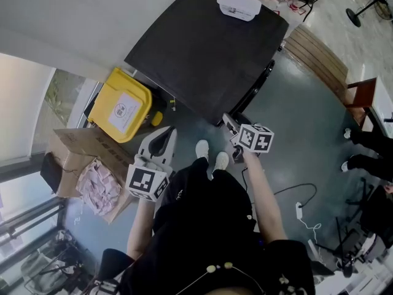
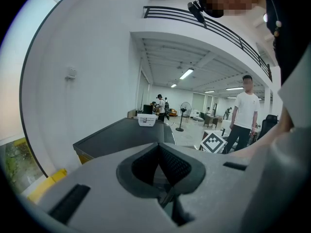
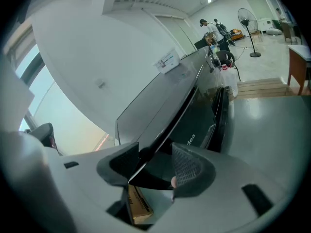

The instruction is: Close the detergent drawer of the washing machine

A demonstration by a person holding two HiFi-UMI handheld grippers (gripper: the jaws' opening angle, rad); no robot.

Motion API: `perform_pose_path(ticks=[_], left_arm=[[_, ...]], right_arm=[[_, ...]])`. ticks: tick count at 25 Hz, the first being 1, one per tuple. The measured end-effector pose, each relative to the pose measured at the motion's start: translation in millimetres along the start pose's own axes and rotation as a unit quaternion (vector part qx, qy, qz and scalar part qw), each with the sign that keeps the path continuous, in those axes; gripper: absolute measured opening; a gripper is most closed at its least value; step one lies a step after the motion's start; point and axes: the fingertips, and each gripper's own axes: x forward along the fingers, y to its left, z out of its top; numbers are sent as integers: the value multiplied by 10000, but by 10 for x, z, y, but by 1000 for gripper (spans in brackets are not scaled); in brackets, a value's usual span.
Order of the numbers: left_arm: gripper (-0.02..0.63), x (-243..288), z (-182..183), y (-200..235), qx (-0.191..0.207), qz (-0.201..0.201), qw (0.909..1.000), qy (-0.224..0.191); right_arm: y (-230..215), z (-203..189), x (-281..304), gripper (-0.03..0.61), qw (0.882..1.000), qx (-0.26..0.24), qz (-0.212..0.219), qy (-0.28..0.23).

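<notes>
The dark washing machine (image 1: 202,42) stands in front of me, seen from above, with a small white box (image 1: 238,5) on its lid. My right gripper (image 1: 228,123) is at the machine's near front corner. In the right gripper view its jaws (image 3: 155,161) stand open astride the machine's dark top front edge (image 3: 165,125); the left pad lies against that edge and the right pad is apart. I cannot make out the drawer's face. My left gripper (image 1: 161,141) hangs left of the machine over the floor. Its pads (image 2: 158,152) meet at the tips with nothing between them.
A yellow bin (image 1: 121,105) sits left of the machine, with a cardboard box of pink cloth (image 1: 92,171) beside it. Wooden steps (image 1: 319,60) lie to the right. A cable (image 1: 301,195) trails on the floor. A person (image 2: 245,115) stands farther back.
</notes>
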Motion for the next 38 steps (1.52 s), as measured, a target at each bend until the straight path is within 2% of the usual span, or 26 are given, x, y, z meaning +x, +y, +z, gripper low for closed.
perform_pose_path(ticks=[7,10,11,13,15,19,26,29,31,33,35,38], left_arm=[[3,22,21,26,-19,-26,10000,2],[3,31,41,34,-30,10,10000,-26],[3,33,54,26,-11,13,10000,-31],[3,47,68,26,26,12,10000,-14],[3,39,63,67,25,60,10000,-13],[3,10,41,122,-55,159,9999,-17],[3,-28,7,100,-86,153,9998,-53],[3,-65,9,139,-70,197,9997,-90],[3,-64,28,164,-46,193,9997,-108],[3,-41,49,173,-15,140,9998,-102],[3,-1,64,157,19,63,9999,-91],[3,65,134,97,78,-48,9998,-200]], right_arm=[[-41,32,77,275,9998,198,13,18],[-25,44,105,275,9998,180,28,59],[-12,51,129,249,9998,153,36,103],[-1,73,163,279,9998,163,-54,93],[8,72,179,268,9997,240,-68,-11],[16,75,166,270,9998,166,59,118],[-5,54,137,262,10000,48,53,54],[44,43,80,231,9993,-377,-32,46],[106,84,4,184,9956,-909,-225,-46],[226,189,-133,166,9880,-1468,-374,-313],[395,343,-334,126,9764,-1977,-456,-739],[719,588,-728,29,9478,-2788,-590,-1428]])
